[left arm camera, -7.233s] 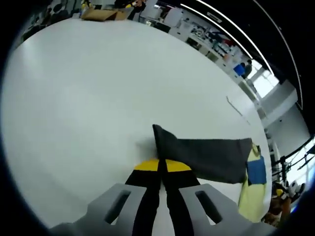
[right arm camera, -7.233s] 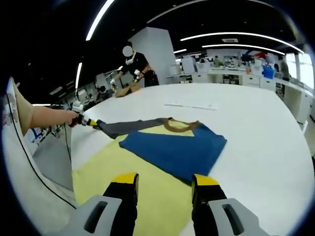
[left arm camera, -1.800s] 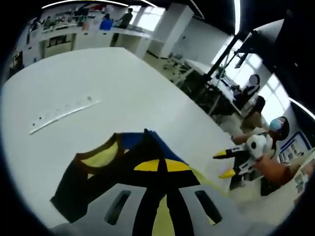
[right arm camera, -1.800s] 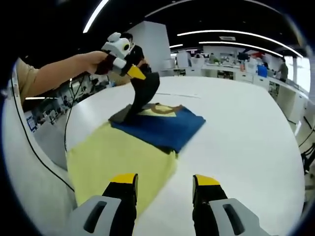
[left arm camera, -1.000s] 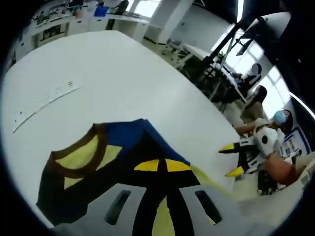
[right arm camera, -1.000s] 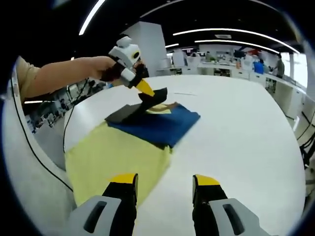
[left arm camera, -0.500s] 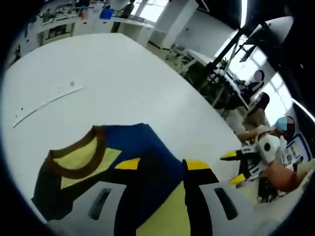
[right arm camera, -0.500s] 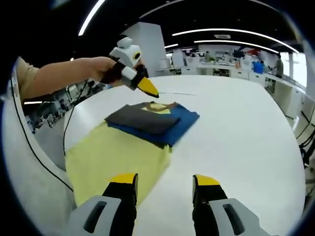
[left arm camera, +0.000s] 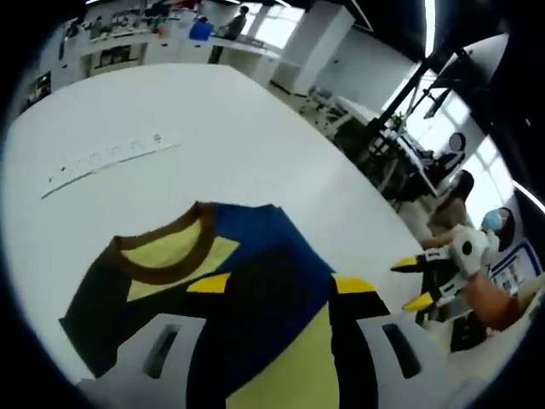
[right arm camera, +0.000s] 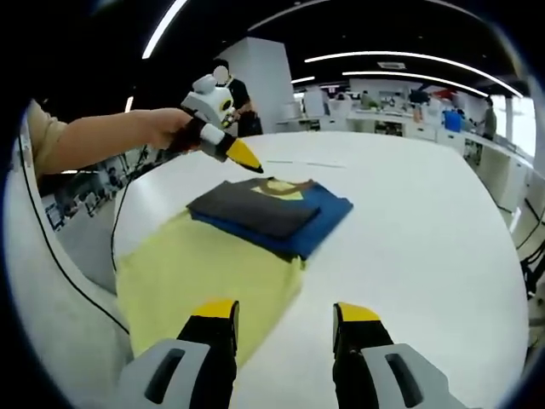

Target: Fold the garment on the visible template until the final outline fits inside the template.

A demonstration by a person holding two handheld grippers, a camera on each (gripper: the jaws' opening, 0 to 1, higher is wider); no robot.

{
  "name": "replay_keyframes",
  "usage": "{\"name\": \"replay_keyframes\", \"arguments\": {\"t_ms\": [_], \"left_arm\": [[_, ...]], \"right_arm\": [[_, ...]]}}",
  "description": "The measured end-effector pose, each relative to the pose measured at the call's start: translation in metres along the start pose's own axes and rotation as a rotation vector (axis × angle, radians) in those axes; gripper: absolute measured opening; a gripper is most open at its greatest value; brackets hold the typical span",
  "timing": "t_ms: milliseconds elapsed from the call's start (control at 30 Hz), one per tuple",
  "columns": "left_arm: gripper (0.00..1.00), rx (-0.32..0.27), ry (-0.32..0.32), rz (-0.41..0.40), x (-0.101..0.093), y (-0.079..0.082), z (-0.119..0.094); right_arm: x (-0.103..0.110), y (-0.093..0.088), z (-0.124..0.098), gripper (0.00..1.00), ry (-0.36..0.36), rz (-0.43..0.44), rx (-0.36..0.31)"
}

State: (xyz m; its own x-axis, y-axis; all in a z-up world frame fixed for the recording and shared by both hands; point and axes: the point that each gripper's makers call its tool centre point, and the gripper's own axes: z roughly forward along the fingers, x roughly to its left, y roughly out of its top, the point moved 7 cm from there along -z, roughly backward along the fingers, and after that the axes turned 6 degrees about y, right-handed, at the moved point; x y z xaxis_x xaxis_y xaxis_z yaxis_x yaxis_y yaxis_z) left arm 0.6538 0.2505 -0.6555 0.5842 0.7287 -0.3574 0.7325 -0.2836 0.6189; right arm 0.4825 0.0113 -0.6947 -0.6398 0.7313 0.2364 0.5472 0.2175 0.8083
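Now folded garment on yellow template, both grippers' fingers apart.

Long ceiling light strips and bright, blown-out windows light the room evenly. The white counter reflects a soft sheen and carries only faint shadows. Both fisheye views bend straight lines strongly toward their edges. The left gripper view is slightly soft; the right is sharper.

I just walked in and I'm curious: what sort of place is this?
Probably an open-plan office or lab: a big white table with a folded garment, rows of desks behind, strip lights overhead.
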Motion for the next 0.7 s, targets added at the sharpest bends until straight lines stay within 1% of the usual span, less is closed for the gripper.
{"name": "replay_keyframes", "arguments": {"t_ms": [167,267,333,500,700], "left_arm": [[0.45,-0.021,0.019,0.007,0.006,-0.004,-0.012],[0.46,-0.04,0.024,-0.004,0.009,-0.006,-0.021],[0.46,-0.042,0.024,-0.01,0.012,-0.008,-0.024],[0.46,-0.047,0.037,-0.023,0.021,-0.017,-0.036],[0.47,-0.053,0.057,-0.049,0.03,-0.035,-0.05]], "right_arm": [[0.002,0.001,0.003,0.41,0.011,-0.008,0.006],[0.004,0.002,0.004,0.41,0.017,-0.014,0.008],[0.004,0.003,0.004,0.41,0.018,-0.015,0.008],[0.004,0.004,0.004,0.41,0.021,-0.019,0.008],[0.007,0.003,0.005,0.41,0.03,-0.022,0.016]]}}
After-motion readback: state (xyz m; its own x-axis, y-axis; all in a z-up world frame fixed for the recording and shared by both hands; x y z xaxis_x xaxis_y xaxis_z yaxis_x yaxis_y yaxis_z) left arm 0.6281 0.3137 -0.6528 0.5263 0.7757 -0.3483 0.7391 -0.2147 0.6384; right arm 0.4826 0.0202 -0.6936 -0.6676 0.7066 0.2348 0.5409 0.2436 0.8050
